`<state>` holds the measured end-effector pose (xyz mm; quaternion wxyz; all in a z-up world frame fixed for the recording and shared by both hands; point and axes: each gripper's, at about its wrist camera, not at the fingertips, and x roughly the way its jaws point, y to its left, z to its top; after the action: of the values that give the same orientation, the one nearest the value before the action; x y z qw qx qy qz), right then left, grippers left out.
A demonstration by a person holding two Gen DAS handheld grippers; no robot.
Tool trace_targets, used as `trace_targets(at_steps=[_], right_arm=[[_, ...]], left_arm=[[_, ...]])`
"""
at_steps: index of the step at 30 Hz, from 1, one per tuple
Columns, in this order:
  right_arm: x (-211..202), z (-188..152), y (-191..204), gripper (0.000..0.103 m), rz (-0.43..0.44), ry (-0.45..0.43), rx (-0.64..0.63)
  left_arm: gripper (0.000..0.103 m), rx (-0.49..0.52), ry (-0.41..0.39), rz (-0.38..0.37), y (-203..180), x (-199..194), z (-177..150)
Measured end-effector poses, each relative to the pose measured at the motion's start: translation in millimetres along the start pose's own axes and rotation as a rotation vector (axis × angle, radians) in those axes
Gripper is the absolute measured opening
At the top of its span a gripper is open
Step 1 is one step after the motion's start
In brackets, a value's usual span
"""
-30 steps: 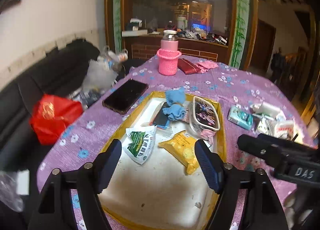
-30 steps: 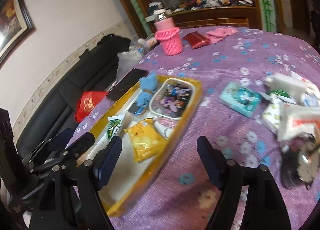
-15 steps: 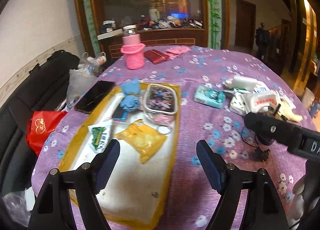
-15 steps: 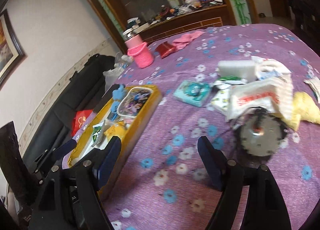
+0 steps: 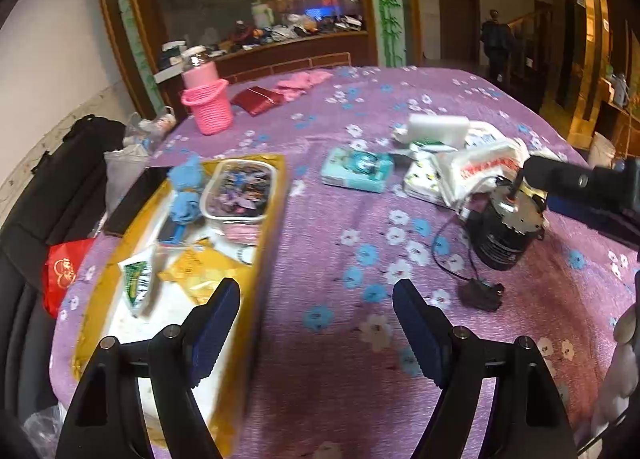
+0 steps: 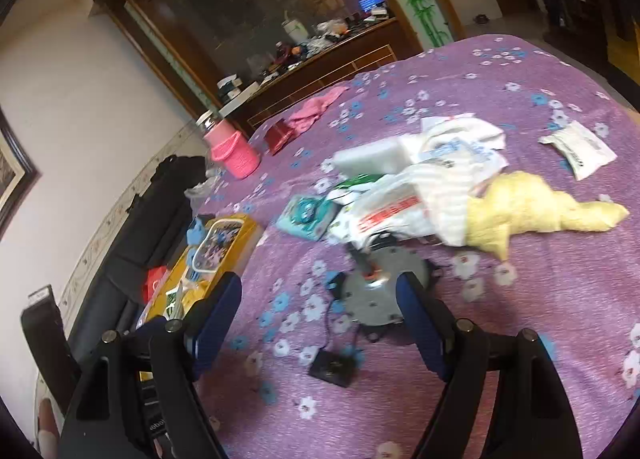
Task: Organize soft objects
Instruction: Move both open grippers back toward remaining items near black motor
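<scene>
A yellow-rimmed tray on the purple flowered cloth holds a blue cloth, a clear patterned pouch, a yellow packet and a green-white packet. My left gripper is open and empty above the cloth, just right of the tray. My right gripper is open and empty over a round black motor. Behind the motor lie a white plastic bag pile, a yellow cloth and a teal tissue pack.
A pink woven cup, a red wallet and a pink cloth sit at the table's far side. A black phone lies left of the tray. A black sofa with a red bag is at the left.
Both grippers have swung right, away from the tray toward the pile and motor on the right. Both stay open and empty.
</scene>
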<state>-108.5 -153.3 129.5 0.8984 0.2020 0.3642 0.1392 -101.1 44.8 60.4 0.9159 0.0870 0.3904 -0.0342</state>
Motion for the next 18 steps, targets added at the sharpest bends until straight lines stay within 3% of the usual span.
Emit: trace_targets(at_steps=[14, 18], right_arm=[[-28, 21, -62, 0.079, -0.092, -0.057, 0.074], [-31, 26, -72, 0.079, -0.126, -0.055, 0.071]], left_arm=[[0.082, -0.005, 0.17, -0.171, -34, 53, -20], [0.095, -0.018, 0.163, -0.196, -34, 56, -24]])
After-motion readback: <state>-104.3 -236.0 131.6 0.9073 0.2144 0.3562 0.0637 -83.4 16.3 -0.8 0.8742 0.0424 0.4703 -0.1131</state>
